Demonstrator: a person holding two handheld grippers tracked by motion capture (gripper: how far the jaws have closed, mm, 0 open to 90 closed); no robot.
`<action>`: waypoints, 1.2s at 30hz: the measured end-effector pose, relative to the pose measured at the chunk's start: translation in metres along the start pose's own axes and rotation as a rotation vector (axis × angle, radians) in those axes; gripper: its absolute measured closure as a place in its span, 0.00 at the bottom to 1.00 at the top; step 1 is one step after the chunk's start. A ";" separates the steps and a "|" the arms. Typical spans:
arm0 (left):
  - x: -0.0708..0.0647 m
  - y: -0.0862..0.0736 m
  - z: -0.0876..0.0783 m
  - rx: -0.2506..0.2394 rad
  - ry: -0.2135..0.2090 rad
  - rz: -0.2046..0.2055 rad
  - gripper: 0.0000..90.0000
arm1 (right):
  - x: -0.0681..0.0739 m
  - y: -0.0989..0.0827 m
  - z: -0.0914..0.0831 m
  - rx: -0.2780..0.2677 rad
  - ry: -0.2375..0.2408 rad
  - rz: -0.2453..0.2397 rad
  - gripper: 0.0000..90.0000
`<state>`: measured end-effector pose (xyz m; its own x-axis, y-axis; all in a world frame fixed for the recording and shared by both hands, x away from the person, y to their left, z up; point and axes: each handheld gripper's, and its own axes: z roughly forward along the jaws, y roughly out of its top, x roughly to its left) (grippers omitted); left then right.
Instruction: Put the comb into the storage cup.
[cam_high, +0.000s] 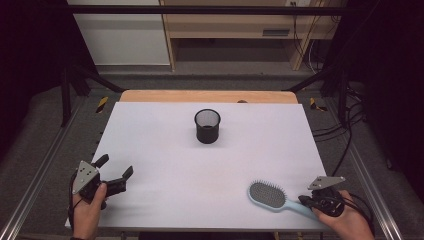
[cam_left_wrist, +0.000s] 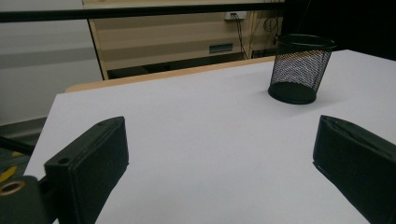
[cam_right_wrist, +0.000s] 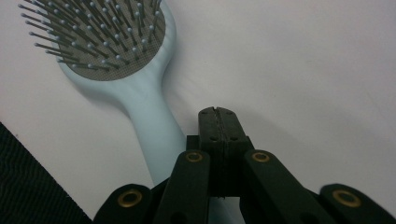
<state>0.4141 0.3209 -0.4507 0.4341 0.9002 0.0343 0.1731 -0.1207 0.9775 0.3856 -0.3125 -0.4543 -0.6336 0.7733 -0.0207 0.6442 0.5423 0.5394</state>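
Observation:
A light blue hairbrush (cam_high: 268, 195) lies bristles up near the table's front right corner, its handle pointing right toward a person's hand. My right gripper (cam_high: 304, 200) sits over the end of that handle. In the right gripper view its jaws (cam_right_wrist: 217, 112) are pressed together with nothing between them, and the brush handle (cam_right_wrist: 154, 126) runs under and beside them. My left gripper (cam_high: 116, 166) is held at the front left just above the table, open and empty (cam_left_wrist: 219, 128). A black mesh cup (cam_high: 207, 126) (cam_left_wrist: 300, 70) stands upright at the far middle.
A white sheet (cam_high: 165, 150) covers the table, with a wooden strip (cam_high: 207, 96) showing along its far edge. Metal frame rails run down both sides. Cables lie on the floor to the right (cam_high: 345, 125). A wooden cabinet stands behind the table.

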 end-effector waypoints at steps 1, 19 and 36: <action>-0.001 0.000 0.000 0.004 0.000 0.012 0.04 | 0.000 -0.001 0.000 -0.002 -0.001 0.002 1.00; -0.004 -0.001 0.001 0.031 -0.003 0.044 0.04 | 0.006 -0.008 -0.008 -0.028 -0.003 0.000 1.00; -0.003 -0.002 0.001 0.031 0.006 0.051 0.04 | 0.003 -0.006 -0.017 -0.110 0.029 -0.038 0.84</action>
<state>0.4132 0.3184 -0.4530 0.4381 0.8949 0.0852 0.1781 -0.1794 0.9675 0.3721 -0.3191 -0.4432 -0.6698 0.7423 -0.0195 0.5694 0.5304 0.6281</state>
